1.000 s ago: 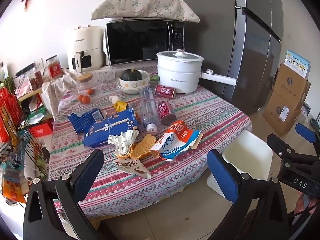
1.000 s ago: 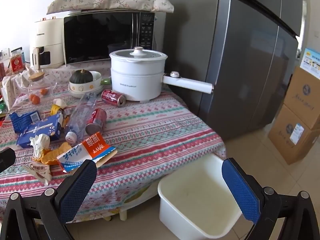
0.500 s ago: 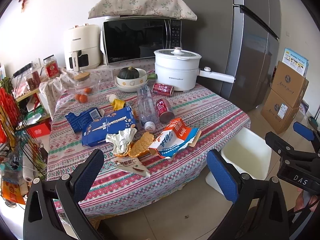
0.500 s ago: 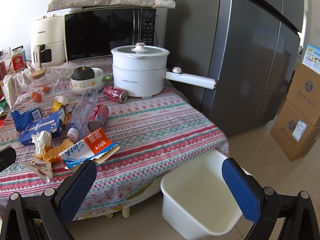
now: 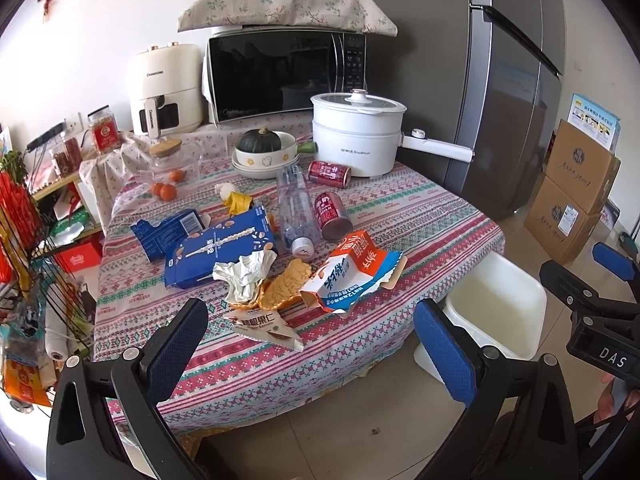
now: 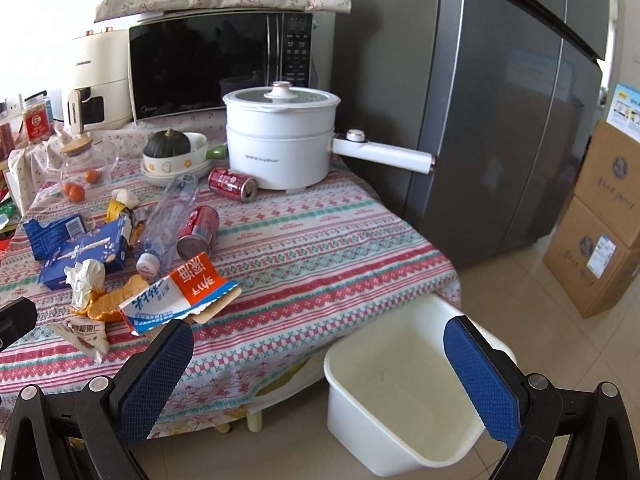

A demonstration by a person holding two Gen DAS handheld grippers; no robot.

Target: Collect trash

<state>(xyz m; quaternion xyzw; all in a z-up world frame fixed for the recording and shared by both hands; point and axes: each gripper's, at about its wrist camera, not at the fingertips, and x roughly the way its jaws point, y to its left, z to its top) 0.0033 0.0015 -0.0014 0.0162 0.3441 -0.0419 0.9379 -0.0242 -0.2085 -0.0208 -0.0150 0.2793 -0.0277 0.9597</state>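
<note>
Plainly, white pot (image 6: 280,140) reads "Royalstar"; air fryer (image 5: 166,88) "Changhong".

My right tongs (image 5: 612,258) run off the frame edge; the white bin (image 6: 404,392) sits partly tucked under the bench (image 6: 320,248).

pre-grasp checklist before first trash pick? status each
1. Left claw open, holding nothing: ok.
2. Right claw open, holding nothing: ok.
3. White bin on floor at table edge, inside looks bare: ok.
4. Torn milk carton near front edge, nothing on top: ok.
5. Cans and bottle lying down, may roll: not ok.
6. Liquid left in carton or cans: cannot tell.
</note>
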